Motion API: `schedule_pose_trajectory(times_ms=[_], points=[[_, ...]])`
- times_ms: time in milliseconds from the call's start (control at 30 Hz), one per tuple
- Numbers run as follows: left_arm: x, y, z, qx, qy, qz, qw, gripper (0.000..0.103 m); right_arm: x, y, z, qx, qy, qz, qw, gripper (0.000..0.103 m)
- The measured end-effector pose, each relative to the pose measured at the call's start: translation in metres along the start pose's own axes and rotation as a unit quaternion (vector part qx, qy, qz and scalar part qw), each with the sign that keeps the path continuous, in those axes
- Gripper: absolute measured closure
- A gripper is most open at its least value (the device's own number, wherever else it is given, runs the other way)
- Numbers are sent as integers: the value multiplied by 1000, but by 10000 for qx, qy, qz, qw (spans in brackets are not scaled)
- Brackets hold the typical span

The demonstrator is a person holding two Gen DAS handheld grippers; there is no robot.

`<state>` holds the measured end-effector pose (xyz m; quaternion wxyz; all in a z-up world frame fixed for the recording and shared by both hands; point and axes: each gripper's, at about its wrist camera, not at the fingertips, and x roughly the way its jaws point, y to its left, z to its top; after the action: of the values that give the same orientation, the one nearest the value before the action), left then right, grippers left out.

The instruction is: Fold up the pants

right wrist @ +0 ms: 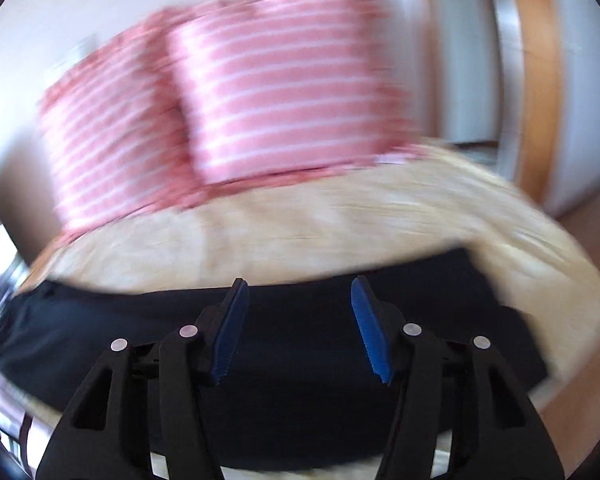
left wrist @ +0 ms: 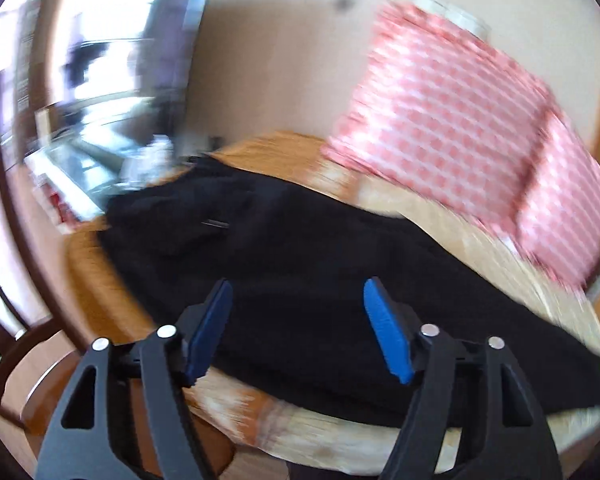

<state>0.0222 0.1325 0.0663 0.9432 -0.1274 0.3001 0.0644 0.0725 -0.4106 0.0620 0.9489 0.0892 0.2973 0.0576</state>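
Note:
Black pants (left wrist: 300, 264) lie spread along the near side of a bed with a cream and orange cover (left wrist: 480, 248). In the left wrist view they run from upper left to lower right. My left gripper (left wrist: 298, 330) is open and empty, held above the pants near the bed's edge. In the right wrist view the pants (right wrist: 300, 360) lie as a dark band across the cream cover (right wrist: 300, 232). My right gripper (right wrist: 300, 328) is open and empty above them. Both views are blurred by motion.
Two pink and white patterned pillows (right wrist: 260, 96) stand at the head of the bed; they also show in the left wrist view (left wrist: 460, 120). A mirror or window (left wrist: 112, 80) is at the left. A wooden door frame (right wrist: 536, 80) is at the right.

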Motion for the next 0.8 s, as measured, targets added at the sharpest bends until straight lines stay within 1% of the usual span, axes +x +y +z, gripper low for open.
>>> schedule_pose_trajectory(times_ms=[67, 100, 133, 200, 233, 267, 300, 333, 400, 467, 500, 633, 800], points=[[11, -34, -9, 493, 203, -384, 9978, 27, 32, 49, 13, -514, 237, 681, 9961, 54], [17, -50, -15, 742, 290, -495, 9956, 25, 54, 80, 20, -781, 401, 1130, 9897, 56], [23, -69, -22, 1043, 380, -593, 9920, 25, 72, 104, 25, -963, 533, 1430, 9836, 58], [31, -93, -33, 1474, 508, -704, 9853, 24, 105, 147, 29, -1309, 830, 1865, 9701, 63], [34, -104, -40, 1663, 558, -730, 9818, 24, 117, 164, 28, -1445, 966, 1991, 9644, 67], [36, -110, -45, 1769, 600, -761, 9795, 23, 130, 179, 28, -1574, 1117, 2079, 9589, 69], [39, -114, -48, 1841, 653, -803, 9774, 22, 147, 196, 27, -1757, 1301, 2136, 9521, 69], [42, -117, -53, 1879, 749, -838, 9757, 21, 155, 204, 25, -1875, 1374, 2135, 9489, 69], [47, -116, -59, 1862, 873, -876, 9747, 21, 173, 222, 17, -2169, 1557, 2094, 9407, 69], [54, -111, -63, 1731, 1002, -927, 9754, 20, 186, 228, 14, -2370, 1669, 2025, 9354, 71], [53, -111, -64, 1706, 928, -974, 9761, 17, 190, 229, 11, -2458, 1715, 1986, 9331, 71], [51, -113, -71, 1757, 836, -1054, 9752, 11, 198, 237, 3, -2701, 1856, 1914, 9252, 74], [53, -122, -76, 1980, 755, -1007, 9721, 5, 198, 238, 2, -2744, 1911, 1982, 9214, 76]])
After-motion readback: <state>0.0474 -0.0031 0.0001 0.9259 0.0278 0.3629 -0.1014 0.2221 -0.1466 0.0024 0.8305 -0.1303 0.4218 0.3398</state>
